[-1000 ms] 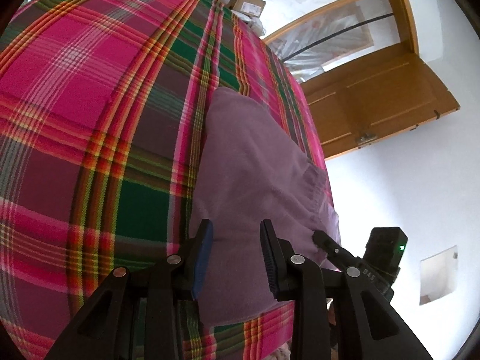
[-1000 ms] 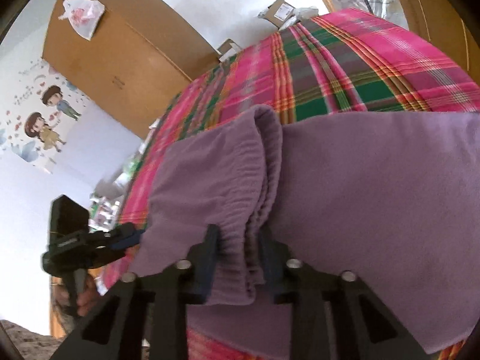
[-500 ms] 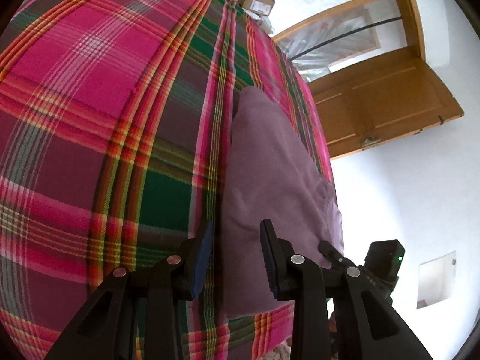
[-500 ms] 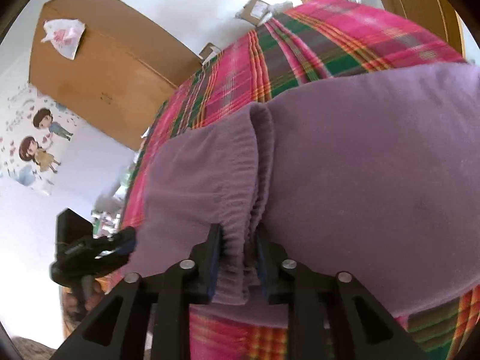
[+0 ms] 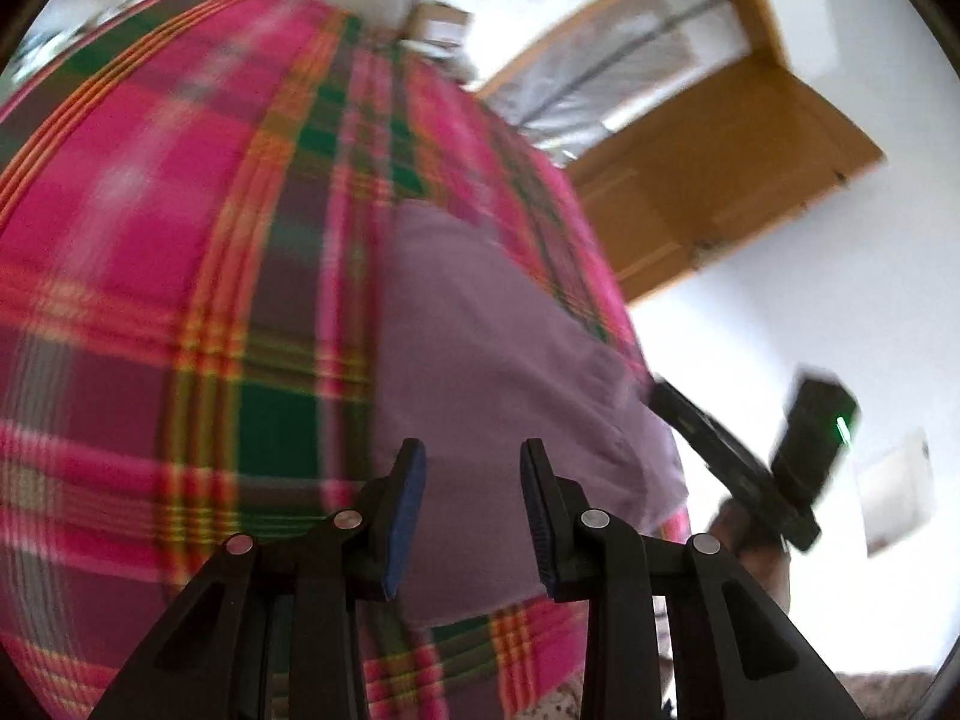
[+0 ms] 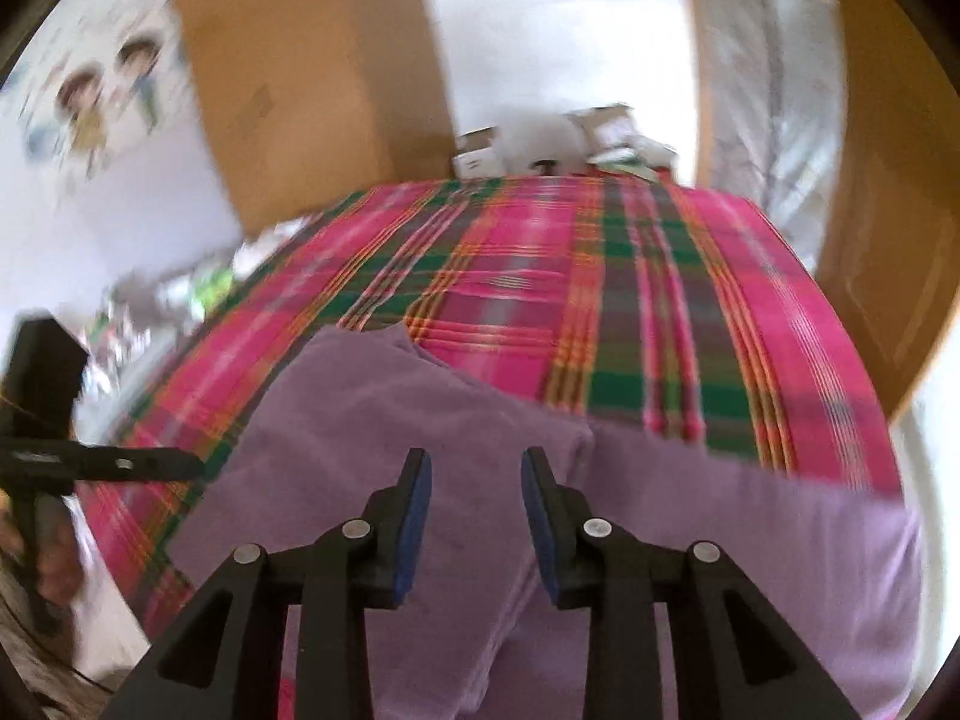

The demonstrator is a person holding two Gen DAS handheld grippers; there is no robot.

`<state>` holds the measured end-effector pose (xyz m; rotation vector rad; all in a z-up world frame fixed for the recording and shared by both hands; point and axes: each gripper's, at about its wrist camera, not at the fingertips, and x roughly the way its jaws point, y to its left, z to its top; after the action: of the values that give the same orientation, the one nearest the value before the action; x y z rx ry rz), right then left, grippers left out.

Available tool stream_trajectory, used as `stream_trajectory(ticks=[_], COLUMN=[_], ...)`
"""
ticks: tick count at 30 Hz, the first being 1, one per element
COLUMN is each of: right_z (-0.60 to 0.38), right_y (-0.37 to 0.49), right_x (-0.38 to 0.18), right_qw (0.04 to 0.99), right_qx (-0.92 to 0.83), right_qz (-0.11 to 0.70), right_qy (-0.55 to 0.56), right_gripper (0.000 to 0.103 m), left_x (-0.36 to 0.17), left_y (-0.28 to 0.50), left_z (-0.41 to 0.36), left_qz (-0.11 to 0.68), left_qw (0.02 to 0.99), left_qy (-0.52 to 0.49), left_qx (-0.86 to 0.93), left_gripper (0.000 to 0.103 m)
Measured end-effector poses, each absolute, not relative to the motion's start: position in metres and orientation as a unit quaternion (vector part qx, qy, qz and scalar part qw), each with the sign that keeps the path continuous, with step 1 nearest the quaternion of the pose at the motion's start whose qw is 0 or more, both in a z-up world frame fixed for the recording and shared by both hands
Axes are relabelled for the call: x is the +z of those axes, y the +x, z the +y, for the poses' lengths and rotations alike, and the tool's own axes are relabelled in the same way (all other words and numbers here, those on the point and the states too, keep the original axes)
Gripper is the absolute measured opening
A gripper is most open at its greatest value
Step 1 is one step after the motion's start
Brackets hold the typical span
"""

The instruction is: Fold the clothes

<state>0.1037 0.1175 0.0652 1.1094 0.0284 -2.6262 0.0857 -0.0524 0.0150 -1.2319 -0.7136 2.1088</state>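
Item: soft purple knit garment (image 6: 456,420), lying folded at the near edge of the pink-green plaid bed (image 6: 600,276). Left gripper (image 5: 471,510), right gripper (image 6: 477,516): both agape, empty, above it. Step: between folds. Next: regrasp an edge.

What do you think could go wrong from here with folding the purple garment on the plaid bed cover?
1. Both the left gripper and right gripper are open above the purple garment, gripping nothing, so the loose fold could relax.
2. The garment lies close to the edge of the plaid bed cover; a nudge might slide it off.
3. Both views are motion-blurred, so a hasty regrasp might also pinch the cover.
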Motion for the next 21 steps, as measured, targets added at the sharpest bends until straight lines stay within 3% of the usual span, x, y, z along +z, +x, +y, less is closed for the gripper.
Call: stream_trajectory(ticks=[9, 13, 14, 15, 21], right_z=[0.111, 0.107, 0.107, 0.107, 0.108], right_y=[0.034, 0.019, 0.018, 0.018, 0.009], right_x=[0.045, 0.033, 0.032, 0.031, 0.034], right_qw=[0.236, 0.259, 0.264, 0.269, 0.249], right_qx=[-0.863, -0.842, -0.839, -0.837, -0.851], right_qz=[0.059, 0.07, 0.07, 0.071, 0.07], right_qy=[0.442, 0.468, 0.47, 0.472, 0.457], right_gripper=[0.036, 0.036, 0.027, 0.008, 0.007], left_x=[0.012, 0.007, 0.006, 0.005, -0.005], left_y=[0.084, 0.079, 0.079, 0.078, 0.083], left_z=[-0.008, -0.009, -0.011, -0.012, -0.026], left_qz=[-0.153, -0.143, -0.145, -0.147, -0.156], left_qw=[0.373, 0.377, 0.378, 0.379, 0.385], left_qy=[-0.489, -0.498, -0.5, -0.502, -0.504], left_qx=[0.773, 0.768, 0.766, 0.764, 0.757], left_gripper=[0.033, 0.033, 0.033, 0.033, 0.033])
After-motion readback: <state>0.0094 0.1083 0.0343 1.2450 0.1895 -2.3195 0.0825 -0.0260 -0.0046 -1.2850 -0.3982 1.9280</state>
